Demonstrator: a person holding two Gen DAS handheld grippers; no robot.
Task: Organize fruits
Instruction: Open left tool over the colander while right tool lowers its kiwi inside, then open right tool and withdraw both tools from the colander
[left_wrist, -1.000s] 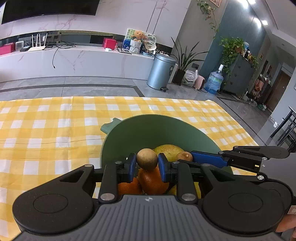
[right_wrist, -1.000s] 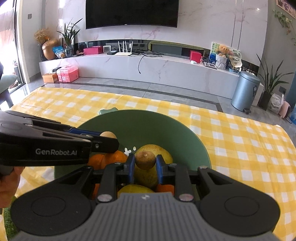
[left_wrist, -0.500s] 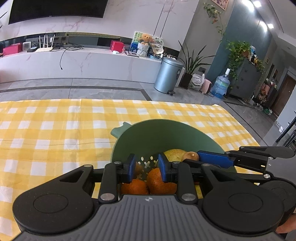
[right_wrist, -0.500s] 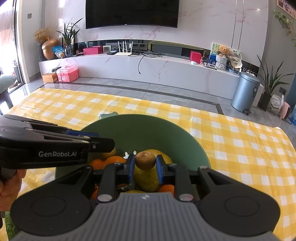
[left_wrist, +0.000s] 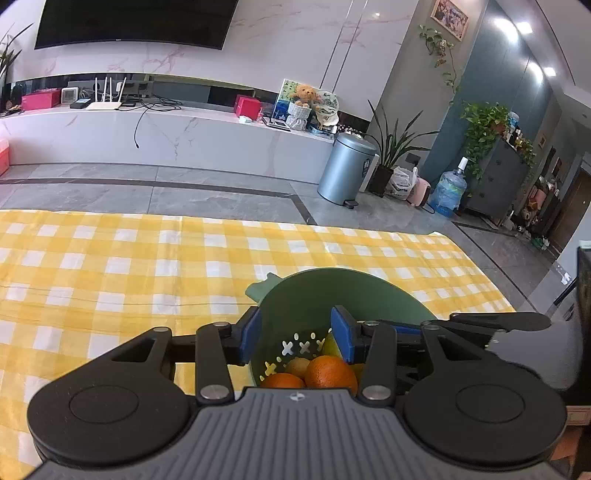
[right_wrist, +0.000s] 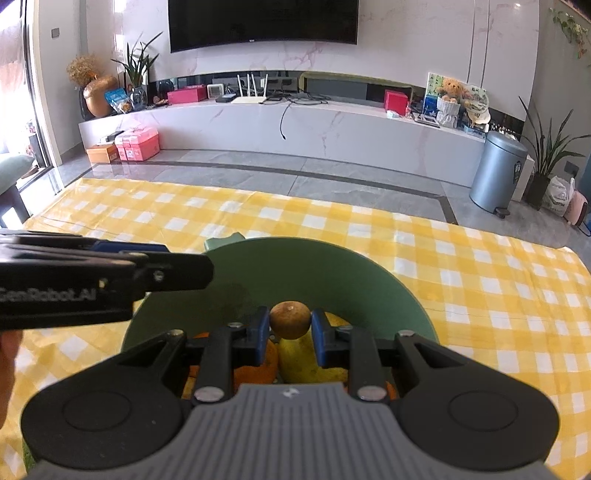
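Note:
A green colander bowl (left_wrist: 321, 291) sits on the yellow checked tablecloth (left_wrist: 110, 266); it also shows in the right wrist view (right_wrist: 295, 266). Inside lie oranges (left_wrist: 330, 373), a small brown fruit (left_wrist: 297, 366) and a yellow-green fruit (right_wrist: 306, 365). My left gripper (left_wrist: 295, 336) is open and empty, its jaws straddling the bowl's left rim. My right gripper (right_wrist: 290, 326) is shut on a small round brown fruit (right_wrist: 290, 319), held above the fruit in the bowl. The left gripper's side (right_wrist: 92, 280) shows in the right wrist view.
The tablecloth's far edge (right_wrist: 258, 188) runs in front of a grey tiled floor. A metal bin (left_wrist: 347, 168) and a water jug (left_wrist: 448, 192) stand on the floor beyond, with a white media bench (right_wrist: 295, 125) behind.
My left gripper opened and let its brown fruit drop into the bowl, then pulled back and left. My right gripper still holds its brown fruit, a little higher over the bowl.

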